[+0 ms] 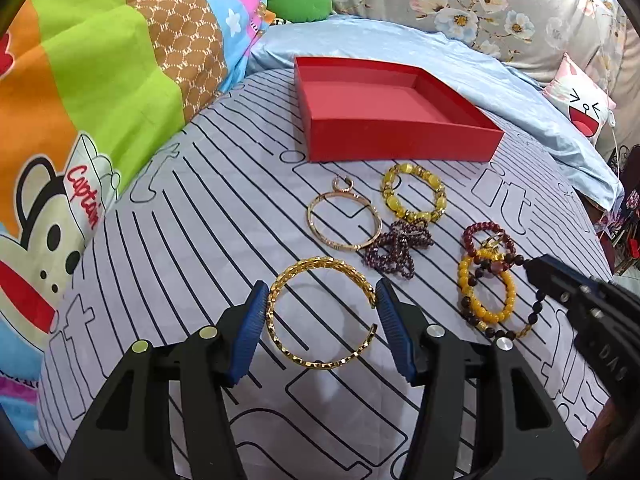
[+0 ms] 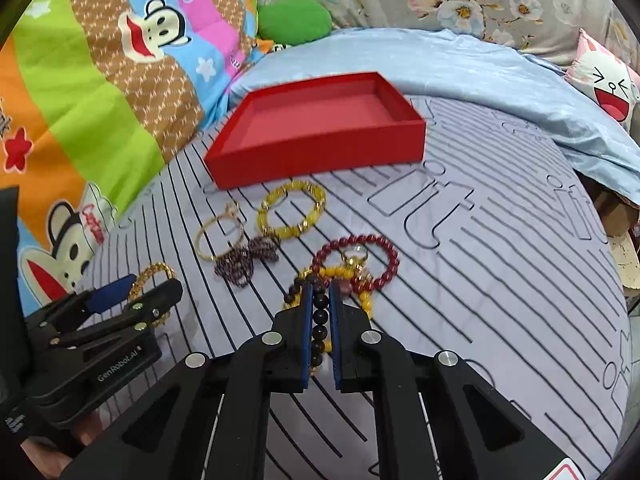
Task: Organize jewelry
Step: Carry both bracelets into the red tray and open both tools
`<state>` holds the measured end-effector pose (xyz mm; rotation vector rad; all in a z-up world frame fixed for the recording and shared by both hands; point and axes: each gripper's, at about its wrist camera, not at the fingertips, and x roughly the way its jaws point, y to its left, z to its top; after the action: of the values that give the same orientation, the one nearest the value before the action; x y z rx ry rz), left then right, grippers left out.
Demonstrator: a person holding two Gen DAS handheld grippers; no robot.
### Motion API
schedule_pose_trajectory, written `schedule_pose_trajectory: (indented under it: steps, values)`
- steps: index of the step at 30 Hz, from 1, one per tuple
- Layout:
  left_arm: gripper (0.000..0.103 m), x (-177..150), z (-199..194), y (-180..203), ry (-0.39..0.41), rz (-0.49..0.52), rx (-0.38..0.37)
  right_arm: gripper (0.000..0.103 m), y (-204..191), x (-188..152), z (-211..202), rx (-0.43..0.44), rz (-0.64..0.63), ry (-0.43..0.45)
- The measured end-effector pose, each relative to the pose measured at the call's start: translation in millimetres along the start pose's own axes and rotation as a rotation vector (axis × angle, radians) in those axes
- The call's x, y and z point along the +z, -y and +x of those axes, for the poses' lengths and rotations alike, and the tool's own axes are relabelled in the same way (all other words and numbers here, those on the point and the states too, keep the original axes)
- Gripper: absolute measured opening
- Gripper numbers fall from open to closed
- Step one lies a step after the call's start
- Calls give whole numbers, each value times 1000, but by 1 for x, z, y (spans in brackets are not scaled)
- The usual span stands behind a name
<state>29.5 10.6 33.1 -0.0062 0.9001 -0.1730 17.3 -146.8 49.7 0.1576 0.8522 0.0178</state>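
Dark bead bracelet sits pinched between right gripper fingers.

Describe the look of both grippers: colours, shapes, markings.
Both are matte black plastic with angular, cut-out linkage arms and round silver pivot pins. The left gripper has ribbed blue pads; its body reads "GenRobot.AI" in white. The right gripper has matching blue pads.
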Motion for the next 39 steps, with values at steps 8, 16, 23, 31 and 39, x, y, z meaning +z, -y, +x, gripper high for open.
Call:
schedule_pose_trajectory:
  steps: [8, 16, 23, 31, 39]
  values:
    - [53, 47, -19, 5, 45, 40, -42, 8, 1, 56, -26, 20, -56, 75]
    - [53, 138, -4, 23, 108, 95, -104, 8, 4, 152, 0, 60, -77, 128]
    - [53, 220, 51, 36, 134, 136, -105, 8, 9, 228, 78, 102, -60, 69]
    - [53, 263, 143, 33, 39, 122, -107, 9, 28, 266, 184, 135, 21, -59]
    - [53, 271, 191, 39, -5, 170, -63, 9, 40, 268, 228, 80, 11, -114]
